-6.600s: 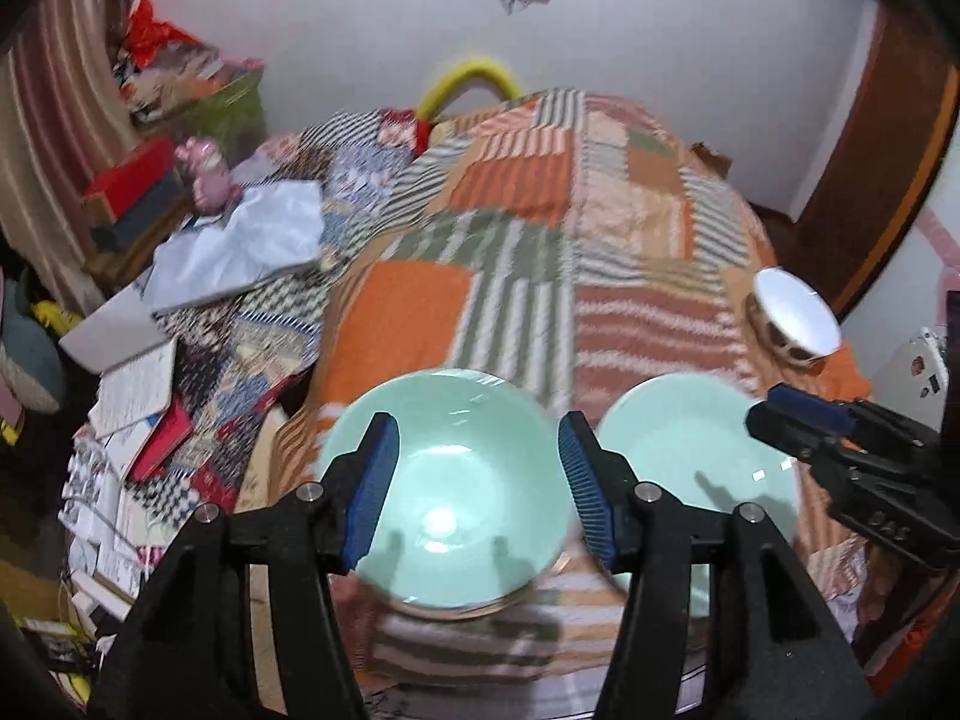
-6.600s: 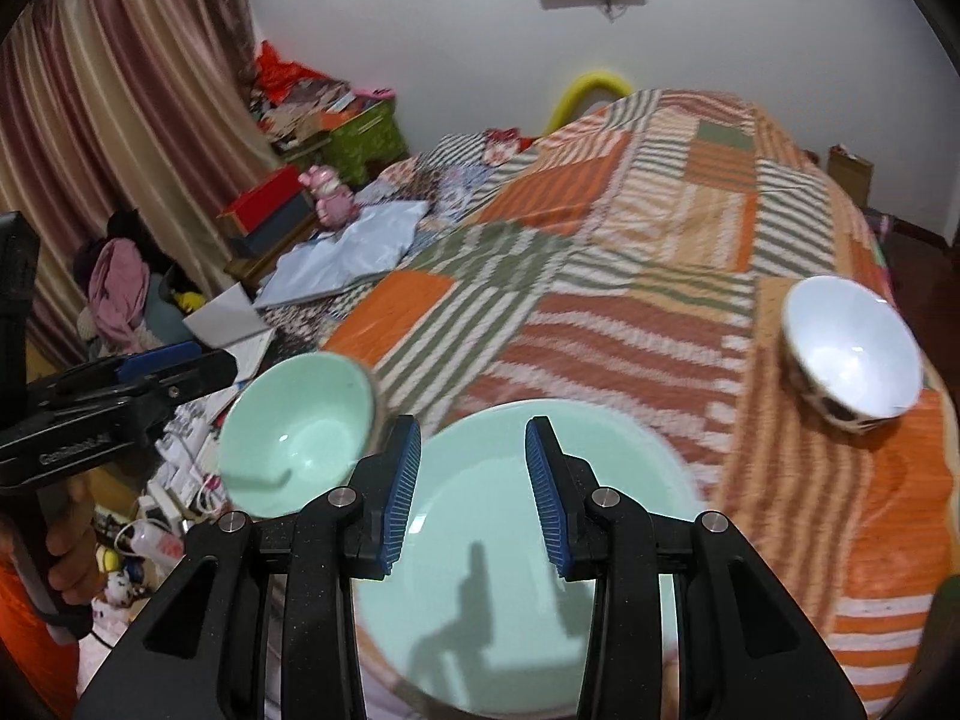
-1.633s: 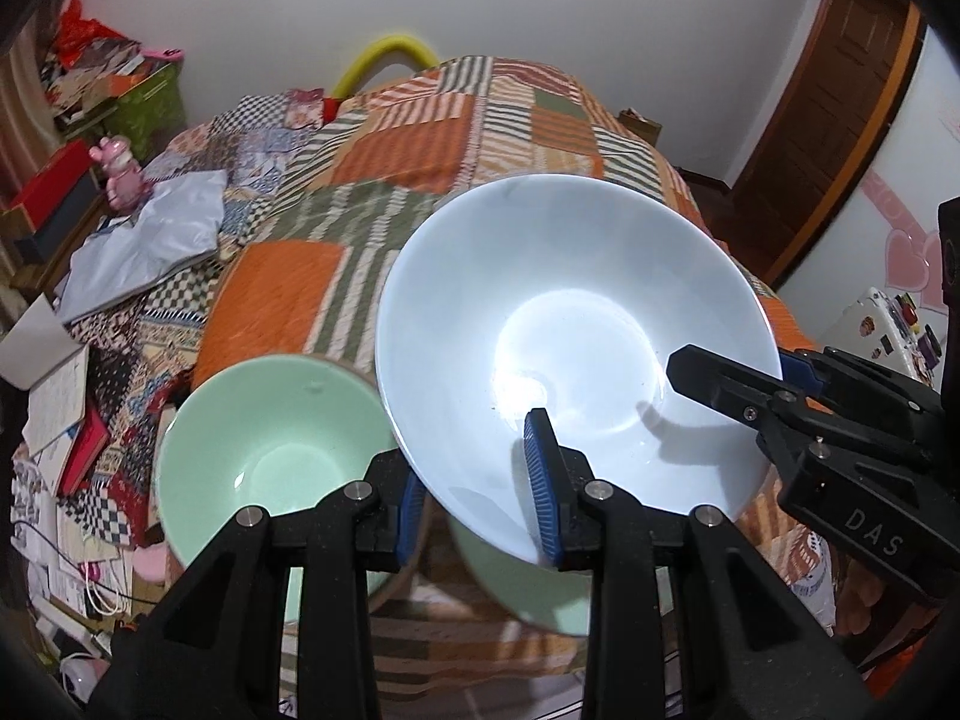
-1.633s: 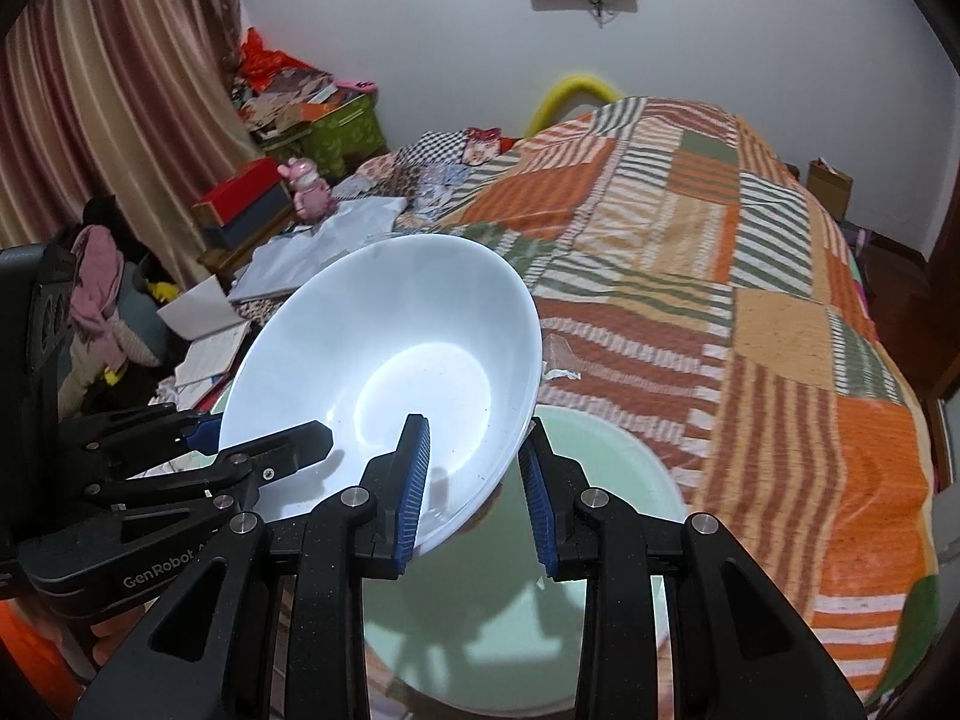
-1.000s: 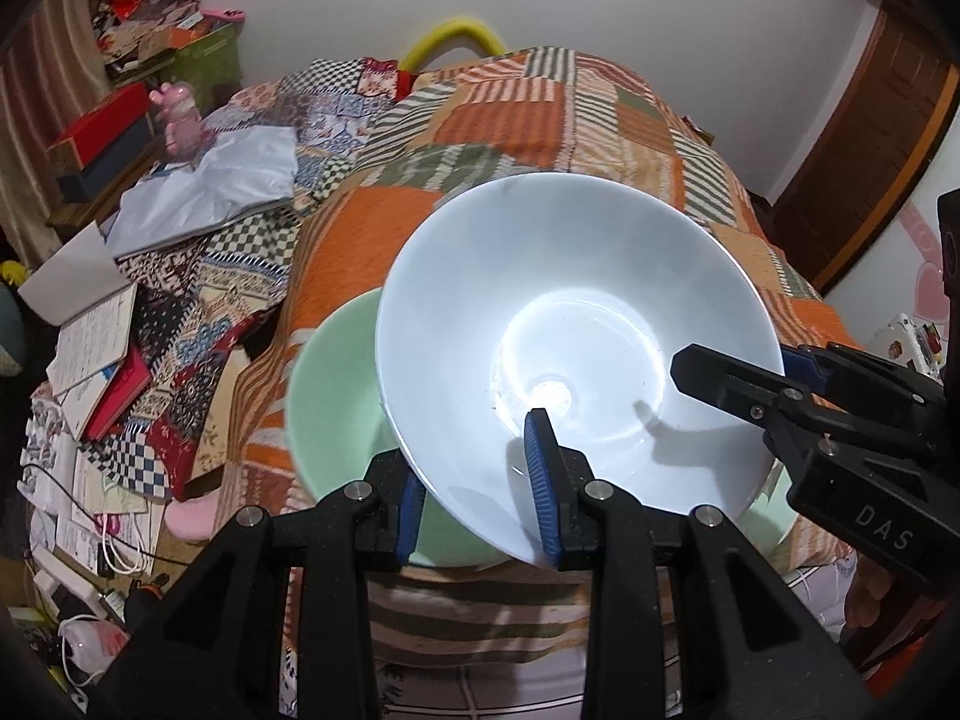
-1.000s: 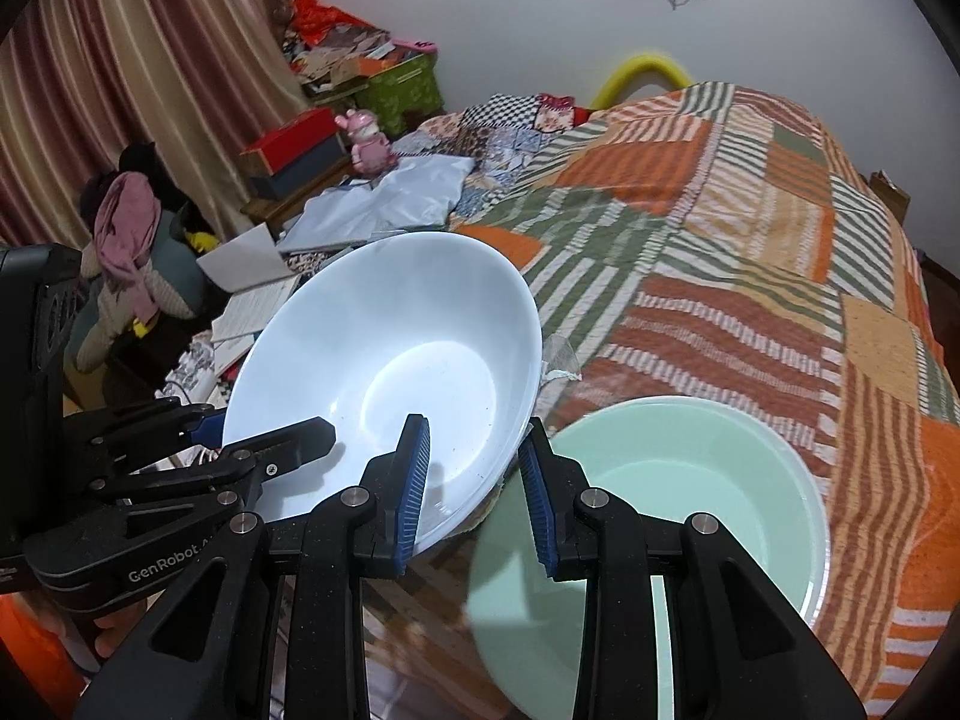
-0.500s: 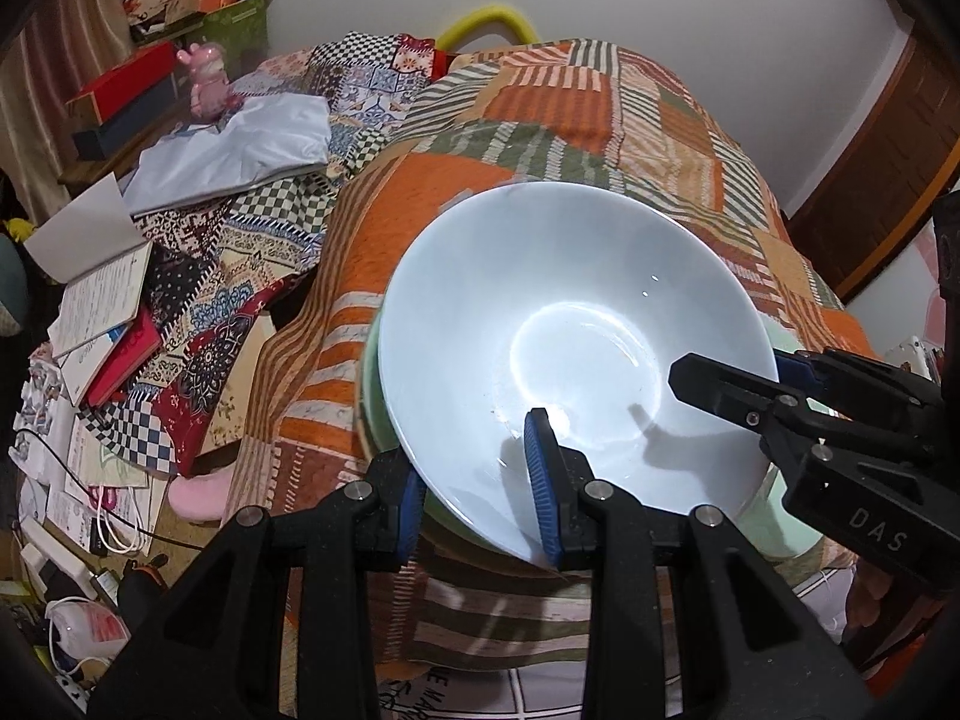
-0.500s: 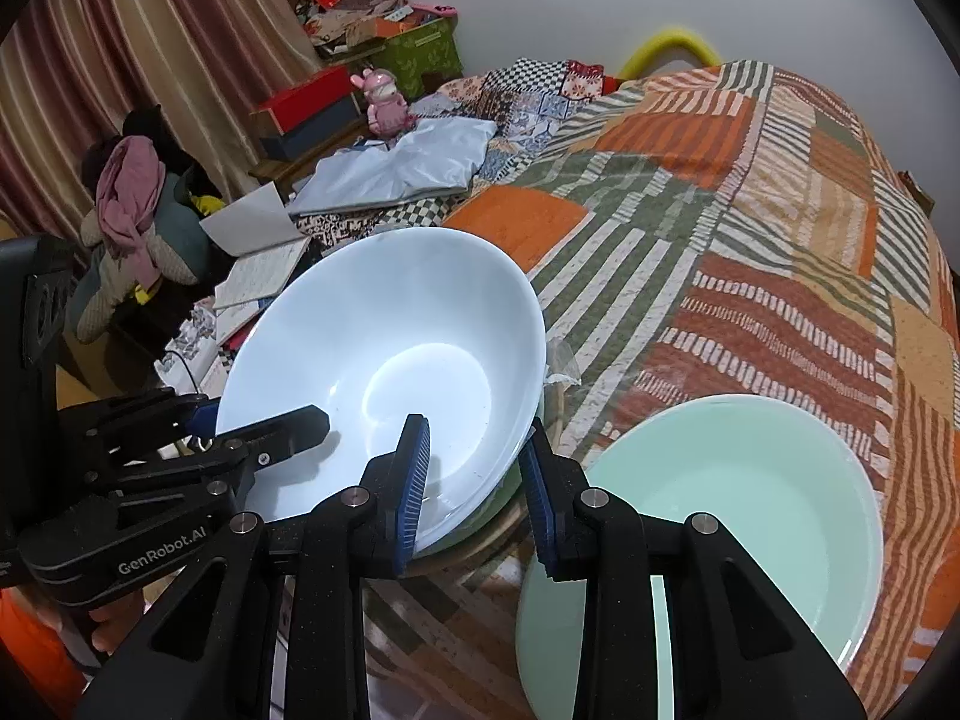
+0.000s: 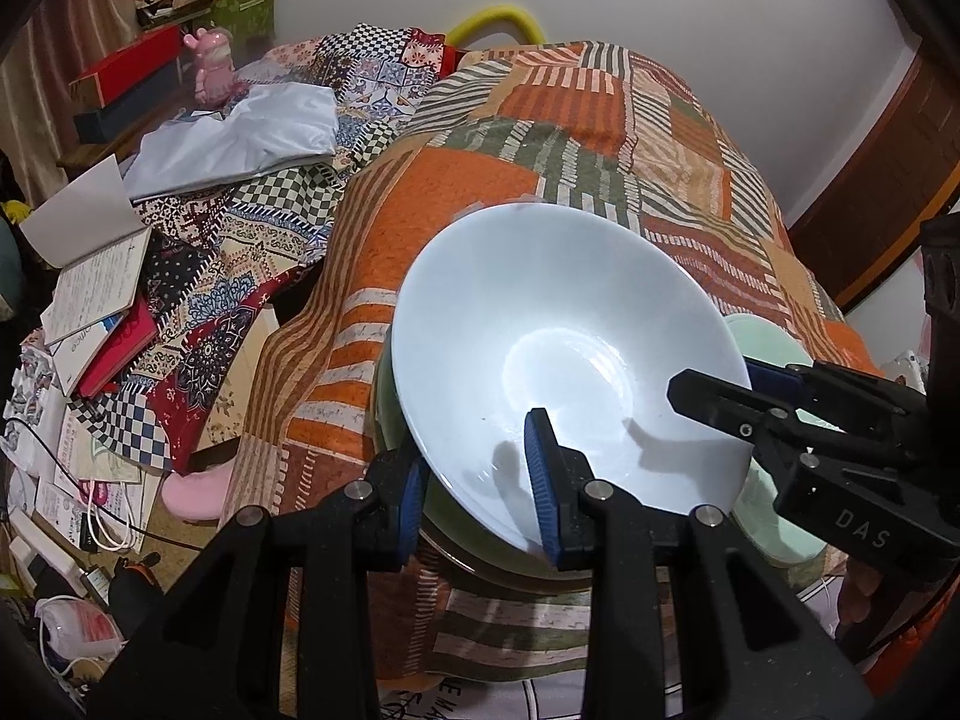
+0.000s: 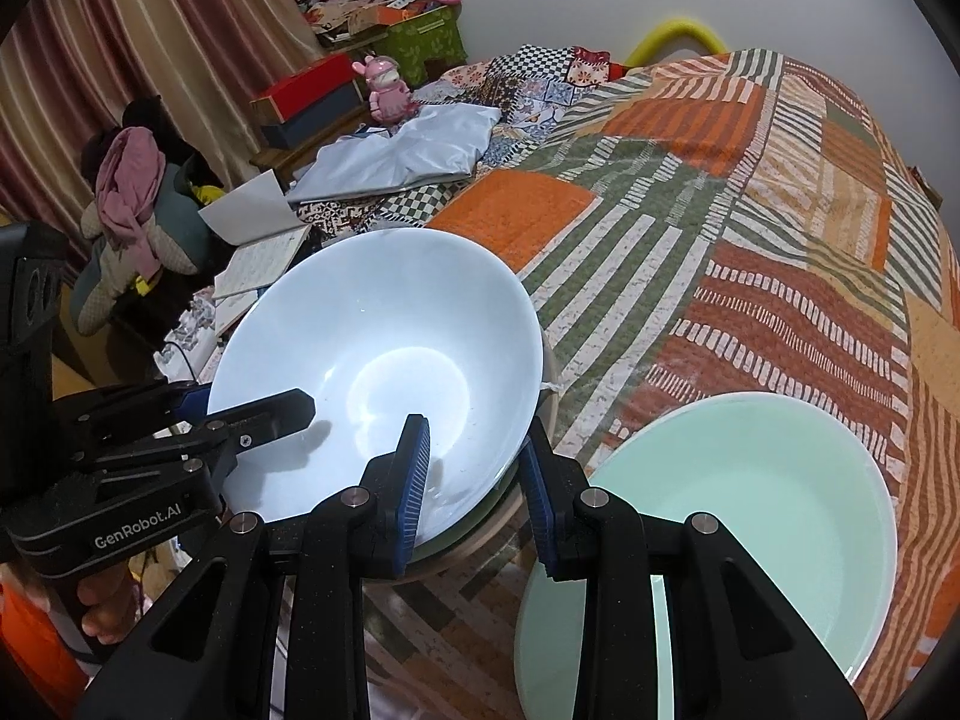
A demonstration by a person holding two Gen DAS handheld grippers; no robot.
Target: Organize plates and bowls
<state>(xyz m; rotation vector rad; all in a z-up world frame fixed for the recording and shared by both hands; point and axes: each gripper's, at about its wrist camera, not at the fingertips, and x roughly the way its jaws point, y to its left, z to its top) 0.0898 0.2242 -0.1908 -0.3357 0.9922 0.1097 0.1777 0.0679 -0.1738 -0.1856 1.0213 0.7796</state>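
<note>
Both grippers are shut on the rim of a white bowl [image 9: 558, 324], which also shows in the right wrist view [image 10: 372, 354]. My left gripper [image 9: 477, 486] pinches its near-left rim; my right gripper [image 10: 474, 480] pinches its near-right rim. The white bowl sits low inside a green bowl [image 9: 390, 420], whose rim peeks out under it [image 10: 468, 531]. A pale green plate [image 10: 738, 516] lies on the quilt to the right, seen partly in the left wrist view [image 9: 762, 336].
The patchwork quilt [image 9: 576, 120] covers the bed [image 10: 750, 210]. Left of the bed lie open books [image 9: 90, 276], a grey cloth [image 9: 240, 132], a pink toy [image 10: 387, 87], boxes and cables on the floor.
The white bowl, held by both grippers, has moved left over the green bowl and come down into it. The green plate is uncovered at the right.
</note>
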